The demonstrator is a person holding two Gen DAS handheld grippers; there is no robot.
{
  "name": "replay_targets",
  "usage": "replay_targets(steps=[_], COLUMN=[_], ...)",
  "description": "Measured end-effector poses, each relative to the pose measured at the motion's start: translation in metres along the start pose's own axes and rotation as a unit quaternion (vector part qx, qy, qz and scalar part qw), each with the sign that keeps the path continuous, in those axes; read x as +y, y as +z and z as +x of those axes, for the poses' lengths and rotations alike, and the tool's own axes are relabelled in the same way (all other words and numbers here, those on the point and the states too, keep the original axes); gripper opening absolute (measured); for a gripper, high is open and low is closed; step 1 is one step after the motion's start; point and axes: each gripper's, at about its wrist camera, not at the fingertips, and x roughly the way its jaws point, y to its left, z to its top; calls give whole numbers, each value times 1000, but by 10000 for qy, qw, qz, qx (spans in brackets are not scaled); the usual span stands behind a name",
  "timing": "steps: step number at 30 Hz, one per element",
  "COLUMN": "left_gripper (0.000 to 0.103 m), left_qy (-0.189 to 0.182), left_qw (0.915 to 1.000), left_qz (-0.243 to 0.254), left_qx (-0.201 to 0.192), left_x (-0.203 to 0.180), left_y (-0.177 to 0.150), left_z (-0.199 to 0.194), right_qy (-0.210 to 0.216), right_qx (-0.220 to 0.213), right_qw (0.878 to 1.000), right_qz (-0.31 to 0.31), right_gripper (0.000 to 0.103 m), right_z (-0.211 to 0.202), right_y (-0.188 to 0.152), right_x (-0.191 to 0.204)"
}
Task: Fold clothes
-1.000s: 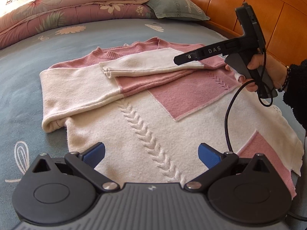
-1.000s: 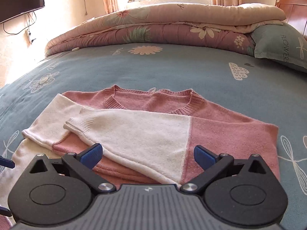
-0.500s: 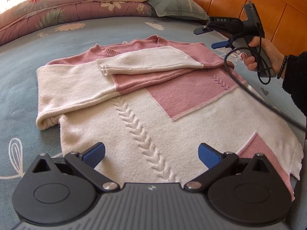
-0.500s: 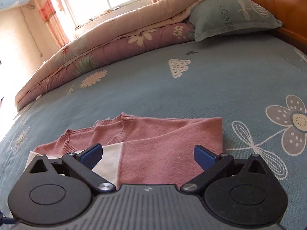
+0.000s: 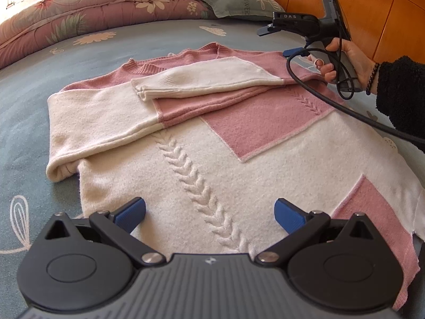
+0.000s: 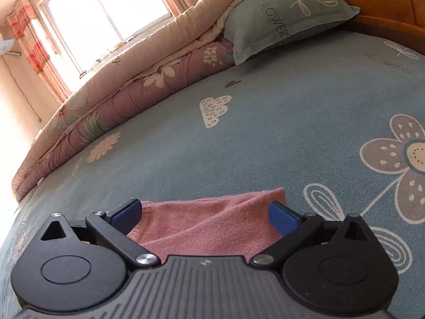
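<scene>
The left gripper [image 5: 209, 211] hovers low over the near hem of the sweater [image 5: 202, 156], its blue-tipped fingers [image 5: 130, 214] spread wide with nothing between them but cream knit showing below. Whether the pads touch the fabric cannot be told.

The sweater lies flat on the bed [image 5: 24, 101], pink at the shoulders and cream lower down, with a raised braid pattern running up from the left gripper. Both sleeves are folded across the chest; the cream sleeve [image 5: 202, 78] lies on top, its cuff pointing left. The collar [image 5: 183, 55] faces the folded quilt [image 5: 87, 13] and the pillow [image 5: 239, 2] at the far side.

Farther right, the person's right hand [image 5: 348, 58] holds the right gripper [image 5: 276, 38] above the sweater's far right shoulder, near the wooden headboard [image 5: 366, 13]. A black cable [image 5: 326, 103] trails from it over the pink patch. In the right wrist view, this gripper's fingers [image 6: 281, 216] are also spread apart, empty, with the pink shoulder corner [image 6: 207, 226] lying between and beneath them; contact with it cannot be made out. Beyond is the blue flowered bedsheet [image 6: 265, 133].
</scene>
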Motion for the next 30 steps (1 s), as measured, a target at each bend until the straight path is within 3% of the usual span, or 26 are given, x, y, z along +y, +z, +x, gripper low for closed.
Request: replay_targets(steps=[2,5,12,15,20,27,30], left_gripper=[102,102,102,102,102,102,102], left_qy=[0,-2,7,7,-25,-65,-28], left_qw=[10000,10000,10000,10000,10000,10000,10000], left_qz=[13,16,-2,4,10,-36,-15], left_qx=[-2,-1,-3,-10,-11,-29,-21], left_x=[0,0,0,0,2,3,1], left_y=[0,0,0,-1,0,0,1], left_z=[0,0,0,1,1,2,3], right_qy=[-56,-300,453,587,323,89,680], right_qx=[293,369,574,751,934,790,686], right_qw=[9993,9984,9914,9908,9926,9937,9935], right_qz=[-226,-298,-1085,-958,-705,-793,-594], right_gripper=[103,103,103,103,103,103,103], right_z=[15,21,20,42,89,91,75], right_y=[-1,2,-6,-1,1,9,4], right_x=[4,13,83,95,95,115,121])
